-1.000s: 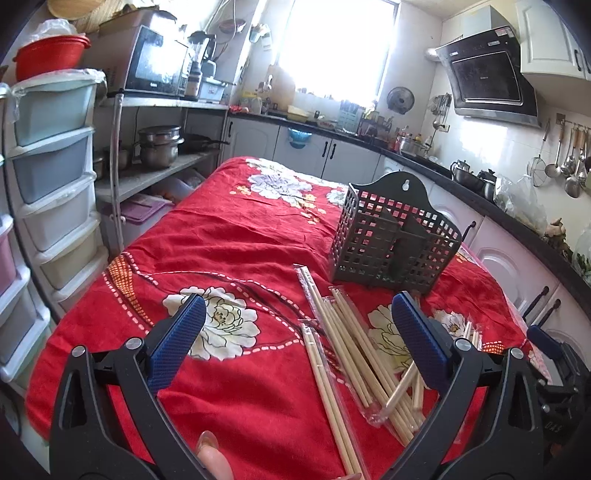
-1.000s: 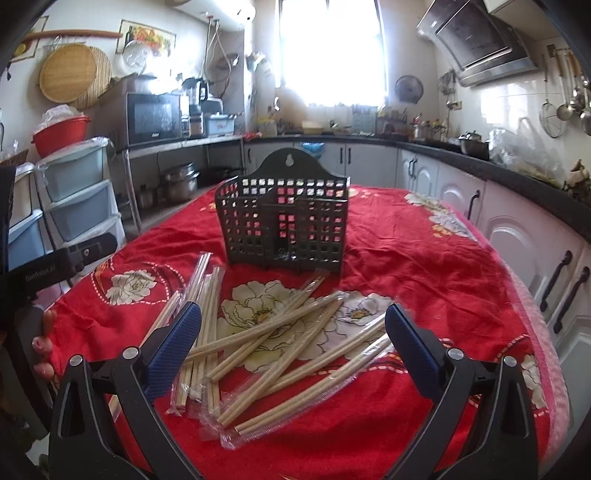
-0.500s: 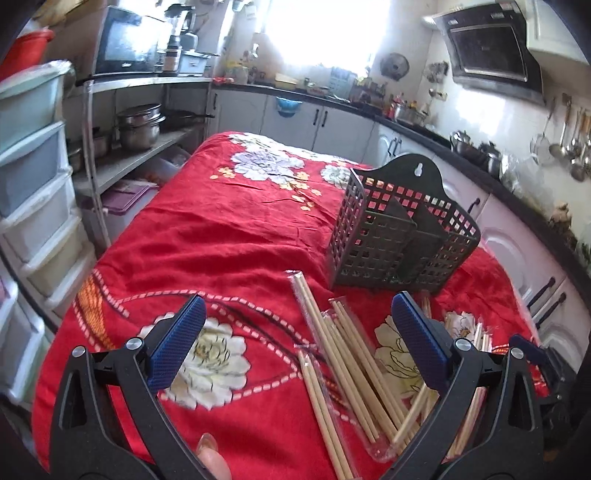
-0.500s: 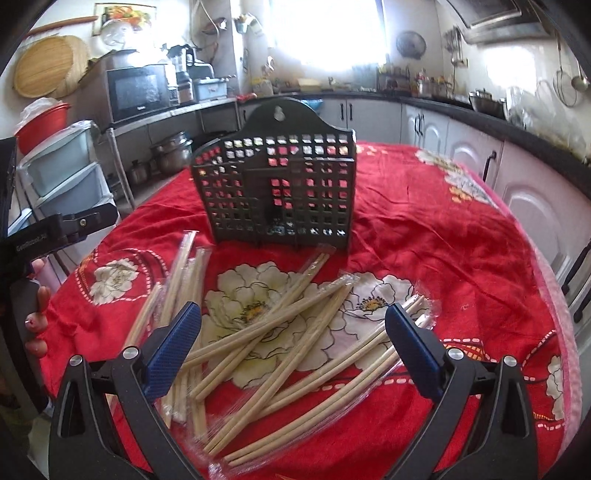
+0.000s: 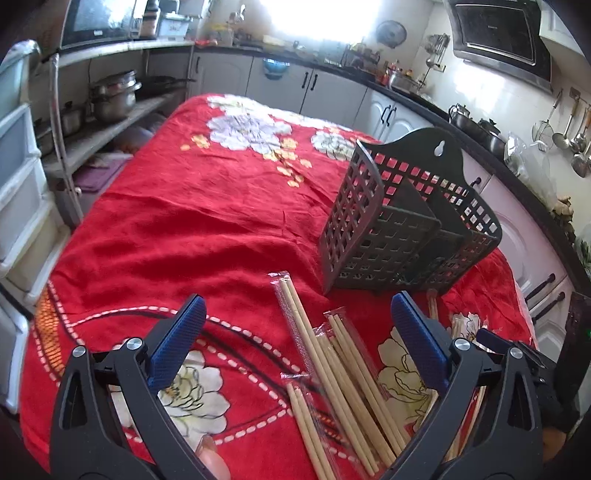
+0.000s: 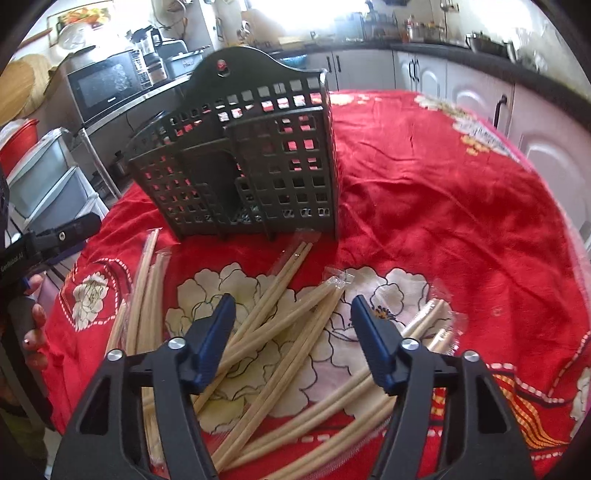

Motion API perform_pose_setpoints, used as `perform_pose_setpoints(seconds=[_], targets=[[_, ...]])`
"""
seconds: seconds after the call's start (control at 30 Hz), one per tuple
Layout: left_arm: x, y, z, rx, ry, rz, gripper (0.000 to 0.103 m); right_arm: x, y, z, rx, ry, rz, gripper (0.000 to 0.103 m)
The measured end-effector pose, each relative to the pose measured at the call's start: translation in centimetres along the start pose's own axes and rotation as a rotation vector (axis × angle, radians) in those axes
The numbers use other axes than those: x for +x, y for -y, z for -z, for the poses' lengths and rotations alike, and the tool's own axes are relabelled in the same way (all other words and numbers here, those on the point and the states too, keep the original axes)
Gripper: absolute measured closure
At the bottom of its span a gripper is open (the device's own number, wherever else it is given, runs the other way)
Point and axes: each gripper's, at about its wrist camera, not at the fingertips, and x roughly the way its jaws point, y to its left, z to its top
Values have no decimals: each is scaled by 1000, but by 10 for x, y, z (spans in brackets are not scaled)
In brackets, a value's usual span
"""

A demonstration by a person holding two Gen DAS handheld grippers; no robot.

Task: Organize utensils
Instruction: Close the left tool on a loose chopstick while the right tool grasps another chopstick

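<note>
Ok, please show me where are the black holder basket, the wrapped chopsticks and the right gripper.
black holder basket [image 6: 258,155], right wrist view, front grid wall.
wrapped chopsticks [image 6: 280,314], right wrist view, middle of one pair.
right gripper [image 6: 291,332], right wrist view, between its closing fingertips.

Ahead of the fingers, a bright window floods the kitchen with light. White cabinets under a dark counter run to their right; a shelf with pots stands left. A range hood hangs upper right.

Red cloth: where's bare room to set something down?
Free: the red cloth left of the holder out to the far edge, and right of the holder. Crowded: the near strip in front of the holder, littered with wrapped chopsticks.
</note>
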Motion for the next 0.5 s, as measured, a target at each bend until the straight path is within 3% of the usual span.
perform_pose_setpoints(seconds=[0.2,0.37,0.43,0.5], targets=[[28,-10,-9,-47,-77,24,21,14,7,-7,39,-32,-2,52],[46,-17,-11,-89,-131,39,23,25,14,-13,63,-54,-10,62],[54,-20,-11,-107,-155,49,34,27,16,-14,67,-58,-11,64],[63,-25,-11,-132,-178,56,35,30,16,-15,69,-61,-14,68]])
